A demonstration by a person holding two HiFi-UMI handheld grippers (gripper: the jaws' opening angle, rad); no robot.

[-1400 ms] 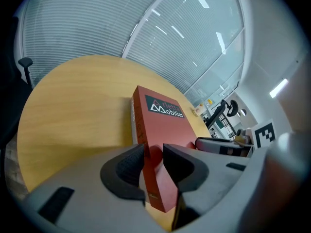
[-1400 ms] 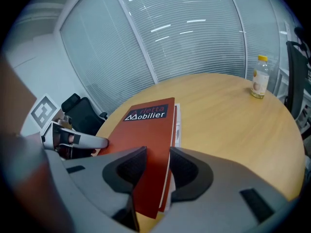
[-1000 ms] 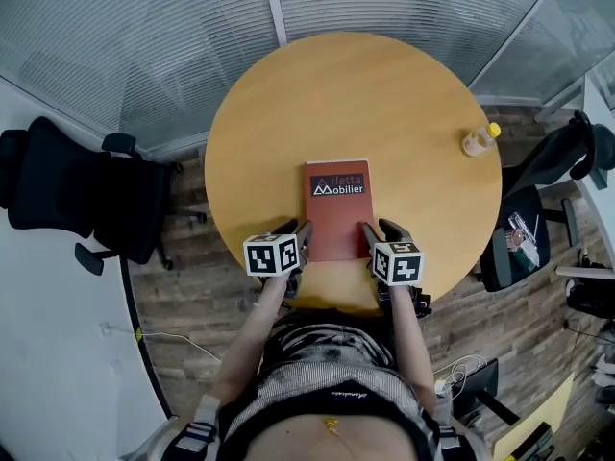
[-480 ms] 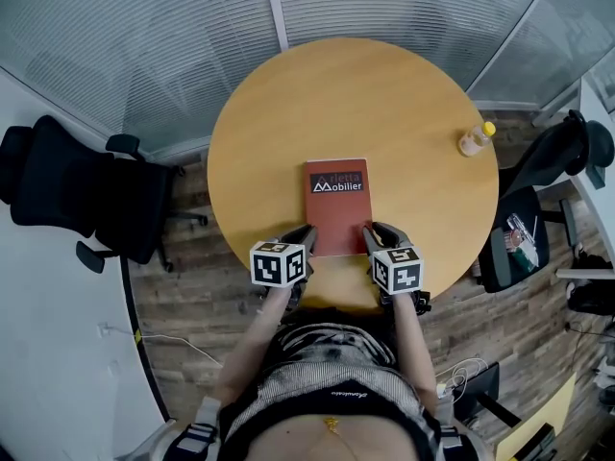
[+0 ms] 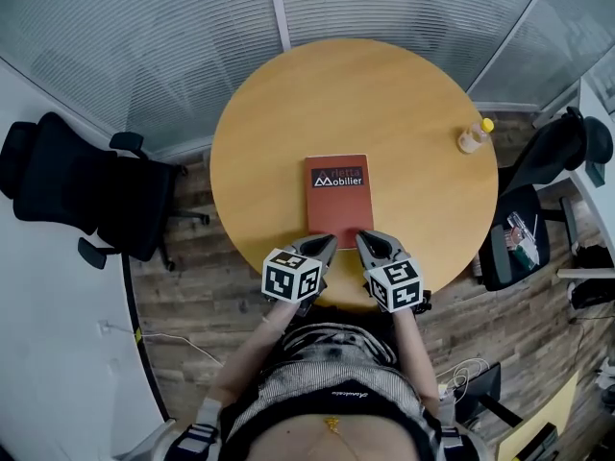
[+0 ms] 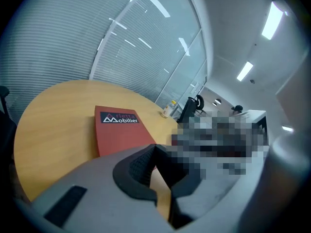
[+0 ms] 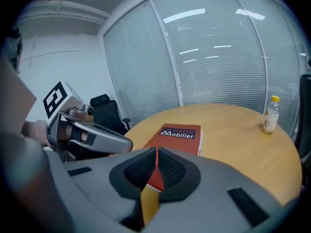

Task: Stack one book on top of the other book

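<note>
A red book (image 5: 338,200) with a dark title band lies flat near the middle of the round wooden table (image 5: 365,94). Its white page edges show in the right gripper view (image 7: 177,136). Whether another book lies under it I cannot tell. My left gripper (image 5: 330,244) hovers just short of the book's near edge, its jaws closing to shut, pads meeting on nothing (image 6: 154,147). My right gripper (image 5: 362,241) sits beside it, likewise closing to shut and empty (image 7: 156,152). Both point at the book without touching it.
A small bottle with a yellow cap (image 5: 474,138) stands near the table's right edge. A black office chair (image 5: 77,190) is on the floor to the left, and another chair (image 5: 567,152) to the right. Glass walls with blinds run behind the table.
Both grippers drew back from the book's near corners toward the person and lifted. Their jaws went from open to shut. The book stayed in place.
</note>
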